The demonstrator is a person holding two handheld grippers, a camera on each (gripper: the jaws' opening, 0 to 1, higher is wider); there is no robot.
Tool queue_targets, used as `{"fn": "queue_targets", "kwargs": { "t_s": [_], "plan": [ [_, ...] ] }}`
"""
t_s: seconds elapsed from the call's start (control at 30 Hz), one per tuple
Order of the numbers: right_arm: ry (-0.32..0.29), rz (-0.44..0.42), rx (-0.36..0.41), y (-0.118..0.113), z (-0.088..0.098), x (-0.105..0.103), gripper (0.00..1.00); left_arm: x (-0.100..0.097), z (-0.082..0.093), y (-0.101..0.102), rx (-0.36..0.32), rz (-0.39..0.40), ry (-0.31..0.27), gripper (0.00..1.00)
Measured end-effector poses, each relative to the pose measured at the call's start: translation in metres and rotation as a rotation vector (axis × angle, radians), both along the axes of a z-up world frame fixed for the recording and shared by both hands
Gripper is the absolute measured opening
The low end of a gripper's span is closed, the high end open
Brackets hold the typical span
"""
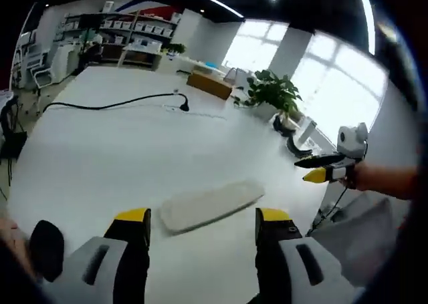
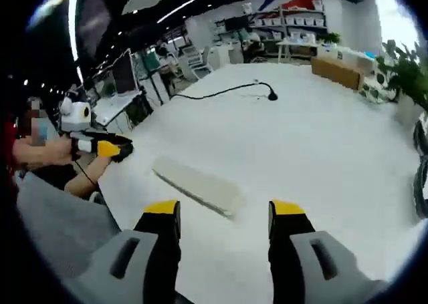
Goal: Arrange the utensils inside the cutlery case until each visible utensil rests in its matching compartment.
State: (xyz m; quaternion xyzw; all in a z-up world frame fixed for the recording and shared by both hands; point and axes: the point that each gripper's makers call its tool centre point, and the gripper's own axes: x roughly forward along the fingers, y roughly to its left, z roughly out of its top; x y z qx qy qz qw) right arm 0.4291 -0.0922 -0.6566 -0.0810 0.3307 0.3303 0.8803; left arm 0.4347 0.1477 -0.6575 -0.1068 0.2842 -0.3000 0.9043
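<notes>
A long, flat, pale cutlery case (image 1: pixel 208 205) lies closed on the white table (image 1: pixel 114 150), just beyond my left gripper (image 1: pixel 203 218), which stands open with nothing between its yellow-tipped jaws. In the right gripper view the same case (image 2: pixel 197 184) lies ahead and slightly left of my right gripper (image 2: pixel 225 212), also open and holding nothing. The right gripper (image 1: pixel 322 169) enters the left gripper view from the right, held in a hand; the left gripper (image 2: pixel 110 147) shows at the left of the right gripper view. No utensils can be made out.
A black cable (image 1: pixel 114 104) with a plug runs across the far part of the table, also seen as the cable (image 2: pixel 227 90). A potted plant (image 1: pixel 274 93) and a brown box (image 1: pixel 208 85) stand at the far edge. Shelving (image 1: pixel 120 33) lines the back wall.
</notes>
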Motion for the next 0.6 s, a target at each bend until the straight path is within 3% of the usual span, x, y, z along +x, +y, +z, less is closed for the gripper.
{"fn": "queue_targets", "kwargs": {
  "t_s": [0.07, 0.1, 0.13, 0.17, 0.2, 0.23, 0.27, 0.3, 0.37, 0.5, 0.6],
  "plan": [
    [-0.064, 0.026, -0.027, -0.004, 0.028, -0.017, 0.56, -0.015, 0.03, -0.006, -0.031, -0.025, -0.039, 0.66],
    [-0.115, 0.031, -0.039, -0.006, 0.041, -0.022, 0.61, -0.023, 0.051, -0.014, -0.047, -0.085, -0.133, 0.7],
    [-0.202, 0.051, -0.048, -0.006, 0.061, -0.031, 0.66, -0.029, 0.075, -0.022, -0.111, -0.107, -0.21, 0.79],
    [-0.24, 0.064, -0.052, -0.005, 0.072, -0.039, 0.73, -0.046, 0.095, -0.028, -0.15, -0.134, -0.228, 0.85],
    [-0.278, 0.062, -0.07, -0.006, 0.085, -0.051, 0.8, -0.056, 0.106, -0.028, -0.147, -0.144, -0.248, 0.86],
    [-0.3, 0.063, -0.061, -0.005, 0.092, -0.059, 0.83, -0.068, 0.122, -0.028, -0.117, -0.156, -0.322, 0.8],
    [-0.315, 0.063, -0.047, -0.004, 0.099, -0.068, 0.84, -0.076, 0.128, -0.027, -0.041, -0.185, -0.394, 0.75],
    [-0.314, 0.06, -0.033, -0.003, 0.104, -0.081, 0.83, -0.085, 0.127, -0.023, 0.076, -0.193, -0.425, 0.71],
    [-0.297, 0.023, -0.006, -0.003, 0.105, -0.093, 0.83, -0.102, 0.125, -0.023, 0.132, -0.21, -0.401, 0.73],
    [-0.288, 0.006, -0.018, -0.007, 0.096, -0.108, 0.8, -0.114, 0.122, -0.024, -0.004, -0.173, -0.29, 0.99],
    [-0.26, -0.013, -0.041, -0.013, 0.086, -0.114, 0.79, -0.111, 0.114, -0.015, -0.05, -0.129, -0.226, 0.99]
  ]
}}
